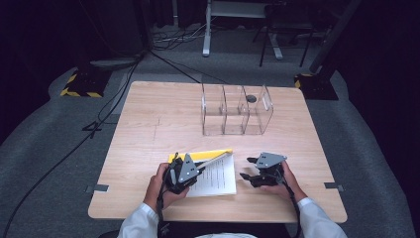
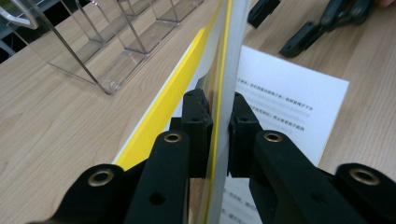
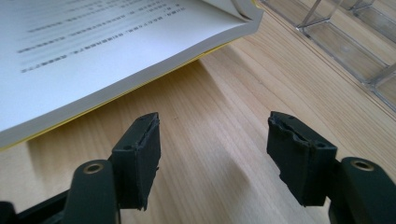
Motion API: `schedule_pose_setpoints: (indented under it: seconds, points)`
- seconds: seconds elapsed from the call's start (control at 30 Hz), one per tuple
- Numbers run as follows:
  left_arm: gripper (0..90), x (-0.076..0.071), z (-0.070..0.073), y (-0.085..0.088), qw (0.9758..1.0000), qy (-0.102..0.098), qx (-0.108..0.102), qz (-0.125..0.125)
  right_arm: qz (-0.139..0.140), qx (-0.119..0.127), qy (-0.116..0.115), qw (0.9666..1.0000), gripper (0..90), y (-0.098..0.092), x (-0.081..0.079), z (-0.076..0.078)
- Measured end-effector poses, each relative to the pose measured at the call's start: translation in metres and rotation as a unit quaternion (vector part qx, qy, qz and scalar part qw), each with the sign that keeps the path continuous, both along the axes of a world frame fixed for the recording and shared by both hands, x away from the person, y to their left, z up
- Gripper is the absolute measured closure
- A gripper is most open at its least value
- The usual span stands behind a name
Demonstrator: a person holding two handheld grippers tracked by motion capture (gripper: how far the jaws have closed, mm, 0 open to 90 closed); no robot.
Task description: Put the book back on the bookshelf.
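A thin book with a yellow cover (image 1: 214,177) lies open on the wooden table (image 1: 158,124) near the front edge, a printed white page (image 2: 289,102) facing up. My left gripper (image 1: 197,171) is shut on the book's raised cover (image 2: 225,56), which stands on edge between the pads (image 2: 219,116). To the right of the book, my right gripper (image 1: 247,168) rests low over the table, open, with bare wood between its pads (image 3: 212,140). The book's page edge (image 3: 116,51) sits just to its upper left, untouched.
A clear acrylic organizer (image 1: 236,109) with three compartments stands at the far middle of the table, also near in the left gripper view (image 2: 107,42). Cables and stand bases lie on the grey floor beyond the table.
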State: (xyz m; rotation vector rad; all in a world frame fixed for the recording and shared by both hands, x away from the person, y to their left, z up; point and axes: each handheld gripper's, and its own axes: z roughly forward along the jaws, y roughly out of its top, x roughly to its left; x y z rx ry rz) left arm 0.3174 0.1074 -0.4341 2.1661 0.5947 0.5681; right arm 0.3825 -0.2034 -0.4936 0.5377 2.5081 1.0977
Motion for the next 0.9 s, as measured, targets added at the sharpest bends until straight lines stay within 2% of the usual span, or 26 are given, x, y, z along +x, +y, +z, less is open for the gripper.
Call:
schedule_pose_setpoints:
  seconds: [0.13,0.17,0.23,0.27,0.37,0.43,0.5,0.53,0.6,0.7,0.73,0.77,0.8,0.83,0.87,0.9]
  points:
    - [81.5,-0.002,-0.001,-0.003,1.0,-0.002,0.004,-0.002,0.003,0.021,0.019,0.9996,36.2,0.01,0.007,-0.005]
    - [81.5,-0.001,-0.001,-0.003,1.0,-0.001,0.003,-0.001,-0.001,0.014,0.017,0.9998,36.2,0.012,0.008,-0.006]
    - [81.5,-0.002,-0.001,-0.004,1.0,-0.004,0.006,-0.002,-0.001,0.018,0.016,0.9997,36.4,0.012,0.008,-0.006]
    - [81.4,-0.002,-0.001,-0.004,1.0,-0.004,0.006,-0.002,0.001,0.031,0.022,0.9993,37.1,0.01,0.009,-0.005]
    - [81.4,-0.002,-0.001,-0.004,0.9999,-0.006,0.008,-0.003,-0.001,0.033,0.026,0.9991,40.7,0.008,0.01,-0.001]
    - [81.5,-0.004,-0.001,-0.006,0.9999,-0.01,0.009,-0.006,-0.029,-0.019,-0.015,0.9993,41.0,0.011,0.009,0.001]
    - [81.6,-0.005,0.0,-0.006,0.9999,-0.013,0.005,-0.009,-0.019,-0.018,0.005,0.9996,39.4,0.012,0.012,-0.002]
    - [81.6,-0.005,0.0,-0.006,0.9998,-0.017,0.001,-0.012,-0.017,-0.019,0.004,0.9997,39.1,0.012,0.014,-0.004]
    - [81.7,-0.006,0.001,-0.006,0.9997,-0.017,-0.004,-0.018,-0.01,-0.002,0.018,0.9998,37.8,0.014,0.017,-0.006]
    - [81.3,-0.007,-0.001,-0.008,0.9993,-0.019,-0.002,-0.033,0.001,0.019,0.023,0.9995,37.6,0.016,0.018,-0.006]
    - [81.1,-0.007,-0.002,-0.007,0.9992,-0.013,-0.008,-0.036,0.001,0.029,0.012,0.9995,38.7,0.015,0.017,-0.004]
    - [80.5,-0.007,-0.002,-0.007,0.9992,-0.013,-0.008,-0.036,-0.001,0.047,0.01,0.9988,41.5,0.013,0.016,-0.002]
    - [79.9,-0.006,-0.005,-0.006,0.9989,0.001,-0.021,-0.042,-0.002,0.068,0.01,0.9976,42.3,0.011,0.015,0.001]
    - [79.4,-0.006,-0.006,-0.007,0.9987,0.009,-0.023,-0.045,-0.003,0.087,0.011,0.9962,43.2,0.009,0.014,0.004]
    - [78.5,-0.006,-0.006,-0.007,0.9987,0.009,-0.023,-0.045,-0.003,0.087,0.011,0.9962,43.2,0.009,0.014,0.004]
    - [78.5,-0.006,-0.009,-0.008,0.9981,0.028,-0.017,-0.052,-0.005,0.1,0.01,0.9949,43.3,0.007,0.014,0.007]
